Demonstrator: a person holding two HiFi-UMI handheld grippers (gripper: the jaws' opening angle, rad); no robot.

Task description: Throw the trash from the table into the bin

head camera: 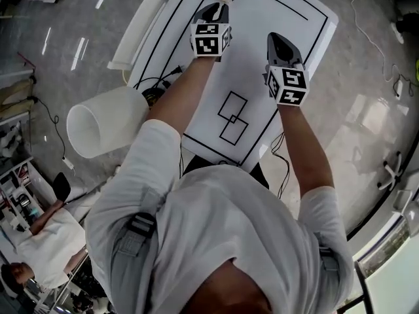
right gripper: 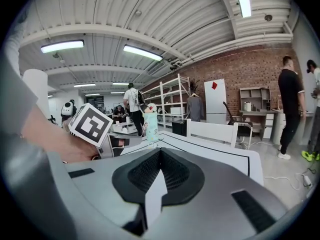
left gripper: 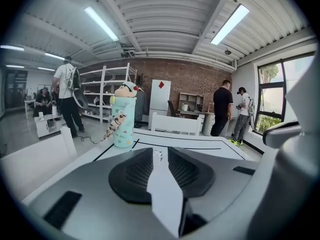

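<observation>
White and small, the scrap (left gripper: 157,155) is seen mid-frame on the table (left gripper: 200,146), just beyond the left tool (left gripper: 160,149) (slightly parted, empty) — probably light, crushable paper, best pinched across its middle; the right tool (right gripper: 160,150) is clenched.

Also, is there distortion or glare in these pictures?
Both gripper views are fisheye: the ceiling beams curve and the corners go black. Head view: lamp glare streaks the floor; the table is evenly lit and sharp.
</observation>
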